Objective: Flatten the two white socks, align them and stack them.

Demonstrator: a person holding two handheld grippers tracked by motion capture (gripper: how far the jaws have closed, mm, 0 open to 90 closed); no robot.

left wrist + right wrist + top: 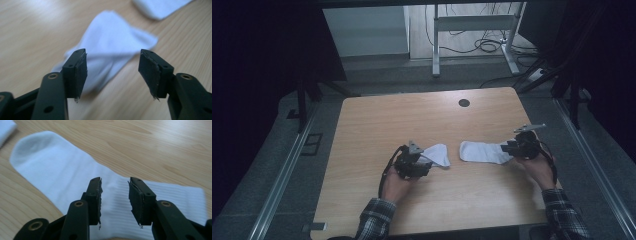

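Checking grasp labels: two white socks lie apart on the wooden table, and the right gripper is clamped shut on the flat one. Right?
Not quite. The right gripper is open: the right gripper view shows a gap between its jaws above the ribbed cuff of the flat sock, nothing pinched. The rest stands: two white socks, this and the crumpled sock, lie apart on the wooden table.

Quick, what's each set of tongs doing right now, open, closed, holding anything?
Left tongs: open, holding nothing, crumpled white sock lies just ahead.
Right tongs: open, holding nothing, above the flat white sock.
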